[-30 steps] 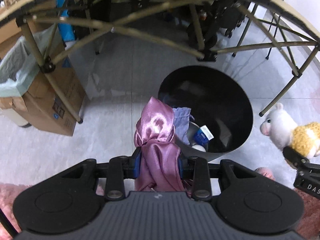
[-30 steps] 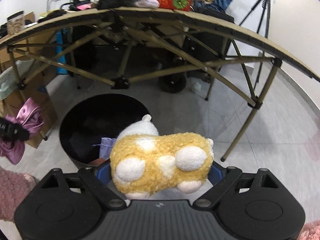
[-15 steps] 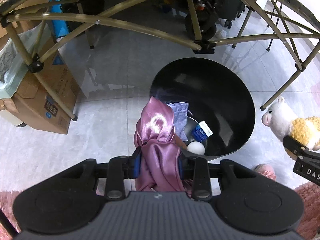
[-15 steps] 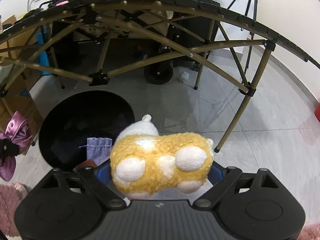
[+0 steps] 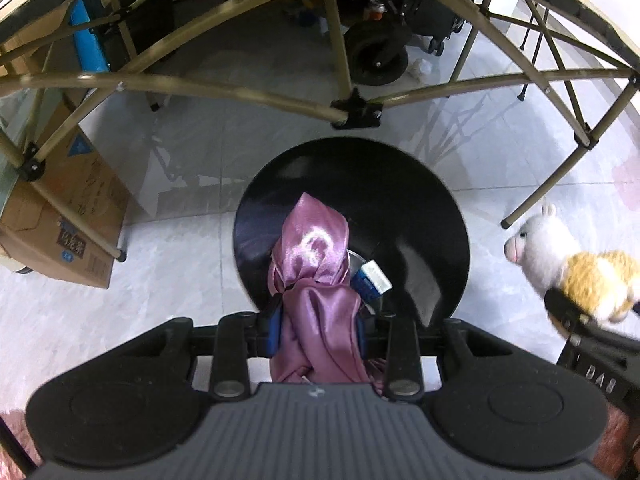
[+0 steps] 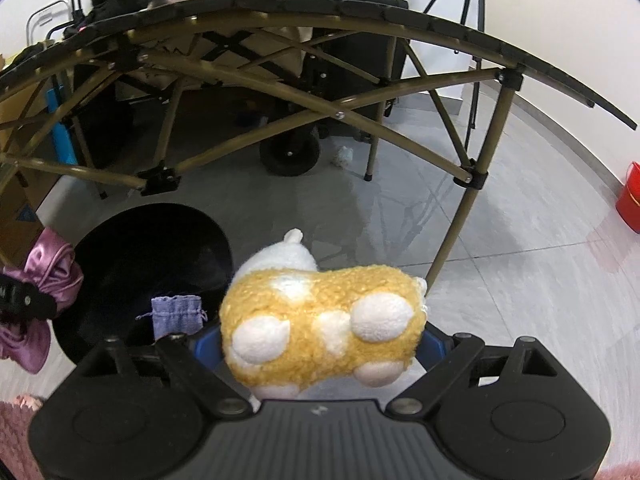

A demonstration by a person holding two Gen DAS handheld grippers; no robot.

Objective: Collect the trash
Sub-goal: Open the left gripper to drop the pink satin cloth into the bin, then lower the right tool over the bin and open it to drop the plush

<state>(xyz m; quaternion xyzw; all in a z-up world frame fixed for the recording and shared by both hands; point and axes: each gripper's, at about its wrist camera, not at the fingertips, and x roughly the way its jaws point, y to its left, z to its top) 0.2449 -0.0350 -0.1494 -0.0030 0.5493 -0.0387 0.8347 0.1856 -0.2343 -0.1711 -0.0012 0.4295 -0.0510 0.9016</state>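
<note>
My left gripper [image 5: 318, 316] is shut on a shiny pink satin cloth [image 5: 314, 264] and holds it over the near rim of a round black bin [image 5: 424, 216]. Inside the bin lie a blue and white packet [image 5: 370, 280] and a lilac drawstring pouch [image 6: 176, 314]. My right gripper [image 6: 320, 344] is shut on a yellow and white plush llama [image 6: 320, 328], to the right of the bin [image 6: 160, 248]. The llama [image 5: 560, 260] also shows at the right edge of the left wrist view; the pink cloth [image 6: 40, 280] at the left edge of the right wrist view.
A folding table with a tan metal frame [image 5: 352, 108] arches over the bin; its leg [image 6: 452, 232] stands right of the bin. A cardboard box [image 5: 72, 216] sits at the left. A wheeled cart [image 6: 290, 152], a tripod [image 6: 476, 40] and a red bucket [image 6: 630, 200] stand further off.
The left gripper has moved forward and right with the pink cloth, from beside the bin to over its near rim. The right gripper shifted a little right with the llama.
</note>
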